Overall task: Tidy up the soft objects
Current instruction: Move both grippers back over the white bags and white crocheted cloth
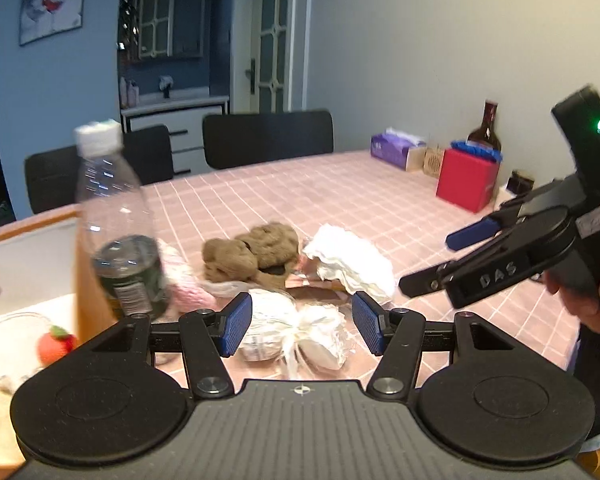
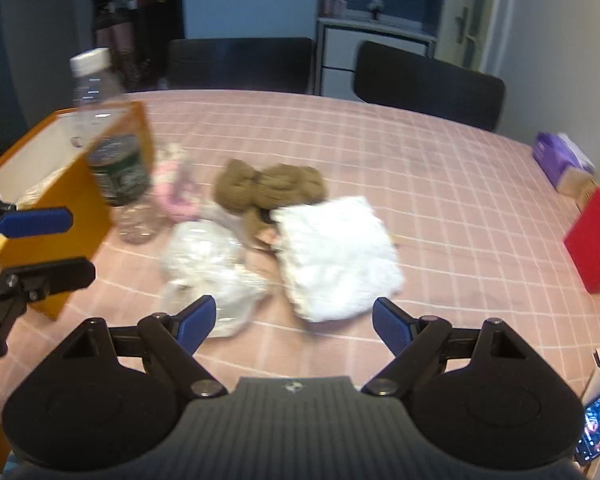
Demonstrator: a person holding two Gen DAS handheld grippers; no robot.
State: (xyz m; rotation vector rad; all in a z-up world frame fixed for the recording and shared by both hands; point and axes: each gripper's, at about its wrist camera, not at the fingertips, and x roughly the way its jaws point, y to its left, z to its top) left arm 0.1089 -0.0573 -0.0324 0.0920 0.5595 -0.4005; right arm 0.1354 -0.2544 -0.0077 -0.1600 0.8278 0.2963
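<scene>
Soft things lie bunched on the pink checked tablecloth (image 2: 400, 152): a brown woolly bundle (image 2: 268, 186) (image 1: 252, 250), a white fluffy cloth (image 2: 336, 252) (image 1: 352, 258), a pink knitted piece (image 2: 176, 196) (image 1: 188, 284) and a crinkly clear bag of white stuffing (image 2: 208, 256) (image 1: 296, 334). My left gripper (image 1: 302, 326) hangs open just above the bag, nothing between its blue pads. My right gripper (image 2: 292, 322) is open too, hovering short of the white cloth and the bag. In the left wrist view the right gripper (image 1: 444, 262) comes in from the right, a hand on its handle.
A clear plastic bottle (image 2: 112, 152) (image 1: 118, 220) stands beside an orange box (image 2: 66, 200) with a white inside (image 1: 28, 264) holding a red toy strawberry (image 1: 56, 346). A red box (image 2: 596, 240) and purple tissue pack (image 2: 560, 156) sit at the right. Black chairs (image 2: 428, 80) line the far edge.
</scene>
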